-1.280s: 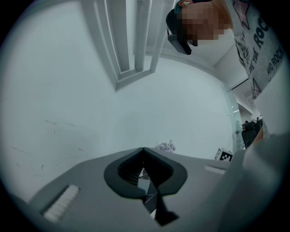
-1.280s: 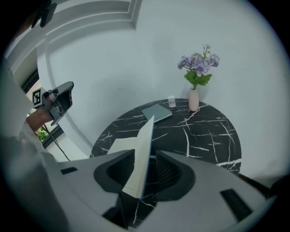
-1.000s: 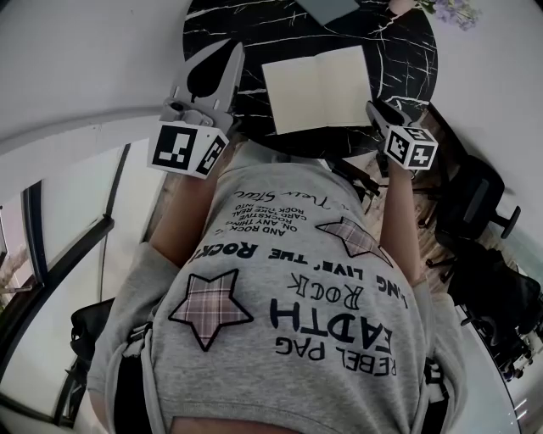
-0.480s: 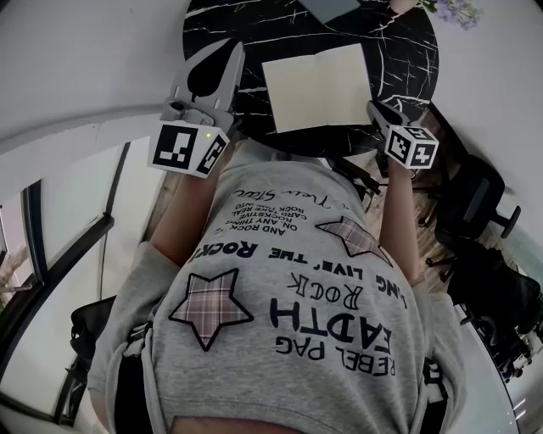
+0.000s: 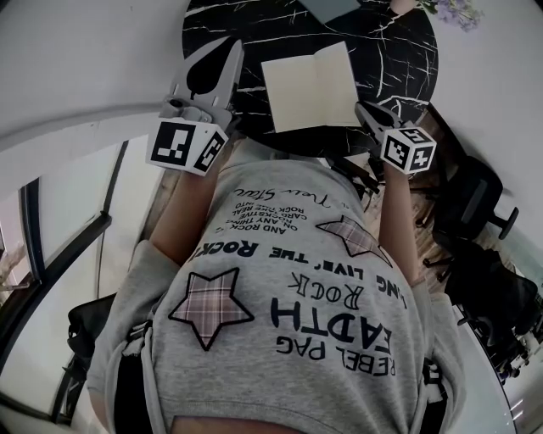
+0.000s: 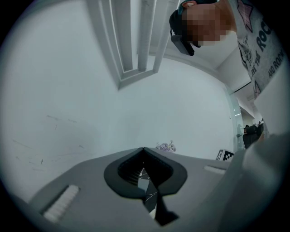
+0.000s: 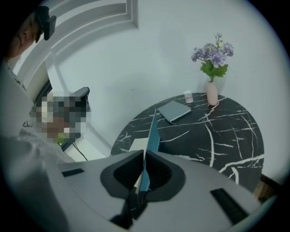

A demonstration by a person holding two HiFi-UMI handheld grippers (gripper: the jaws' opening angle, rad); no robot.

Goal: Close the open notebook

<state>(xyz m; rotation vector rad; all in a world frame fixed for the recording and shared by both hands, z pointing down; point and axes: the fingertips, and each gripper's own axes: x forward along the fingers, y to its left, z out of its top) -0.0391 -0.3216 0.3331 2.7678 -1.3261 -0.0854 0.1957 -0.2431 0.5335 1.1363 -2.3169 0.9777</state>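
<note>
The left gripper (image 5: 234,47) hangs over the left part of the black marbled bench (image 5: 407,51), just beside the notebook (image 5: 310,89) and clear of it; its jaws are together with nothing between them

The notebook lies open in the middle of the bench, cream pages up, spine running away from the person, near the bench's front edge; a closed grey book (image 5: 329,7) sits well apart at the far side

By the look of it the notebook is light and thin: soft pages that may flop or trail, and a cover that is probably only card, stiff enough to swing but likely to bow if pinched near the spine; the best hold seems to be the cover's outer free edge, where the leverage to fold it over is greatest; a smooth, thin cover could slide out of a shallow pinch

The right gripper (image 5: 366,113) is at the notebook's right front corner, tilted down; its jaws have just been closing and are clamped on the teal cover (image 7: 153,131), which stands on edge between them and runs up past their tips; that side is raised off the bench while the left page lies flat
</note>
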